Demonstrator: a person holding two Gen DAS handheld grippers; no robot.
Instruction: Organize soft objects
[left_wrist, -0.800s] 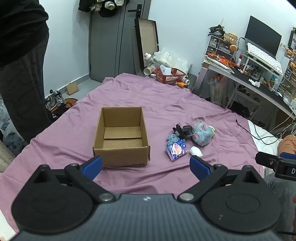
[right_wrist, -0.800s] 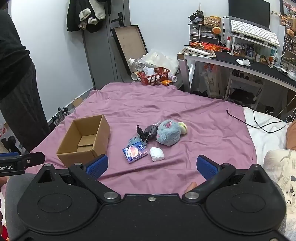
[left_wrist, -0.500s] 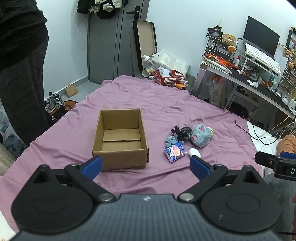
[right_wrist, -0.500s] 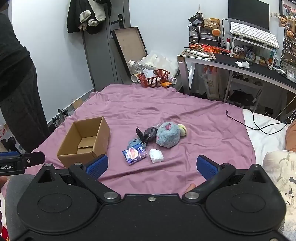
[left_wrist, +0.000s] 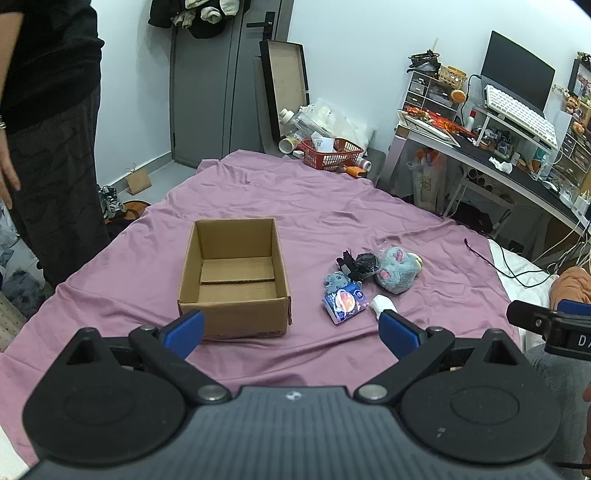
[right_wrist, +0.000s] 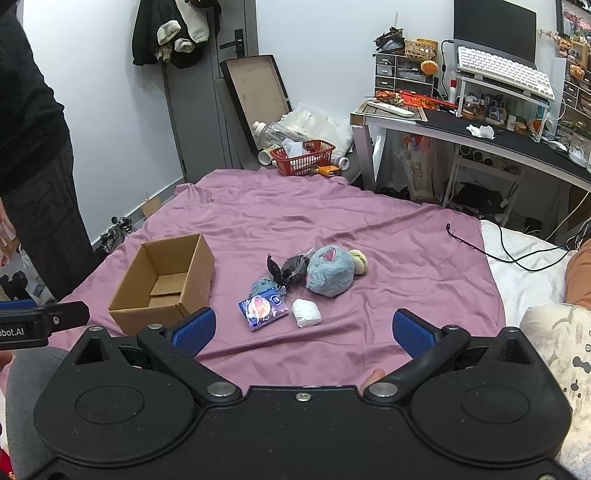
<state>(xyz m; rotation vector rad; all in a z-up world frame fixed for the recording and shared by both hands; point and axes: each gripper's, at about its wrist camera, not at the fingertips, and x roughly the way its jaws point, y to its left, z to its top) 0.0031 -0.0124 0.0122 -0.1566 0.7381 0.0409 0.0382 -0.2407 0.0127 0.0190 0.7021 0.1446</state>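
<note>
An open, empty cardboard box (left_wrist: 236, 275) (right_wrist: 166, 282) stands on the purple bedsheet (left_wrist: 314, 206). To its right lies a cluster of soft things: a blue plush (left_wrist: 395, 269) (right_wrist: 330, 273), a black bagged item (left_wrist: 360, 264) (right_wrist: 291, 267), a small grey-blue plush (left_wrist: 336, 280) (right_wrist: 264, 288), a tissue pack (left_wrist: 345, 301) (right_wrist: 263, 309) and a white wad (left_wrist: 382, 303) (right_wrist: 306, 313). My left gripper (left_wrist: 290, 326) is open, held low in front of the box. My right gripper (right_wrist: 303, 330) is open too, short of the cluster. Neither holds anything.
A person in dark clothes (left_wrist: 48, 122) stands at the bed's left side. A red basket (left_wrist: 330, 153) and clutter sit past the far edge. A desk (right_wrist: 476, 136) is at the right. A black cable (right_wrist: 491, 251) trails over the sheet's right side.
Both views have shifted slightly. The box and soft things lie as before, and both grippers have stayed open.
</note>
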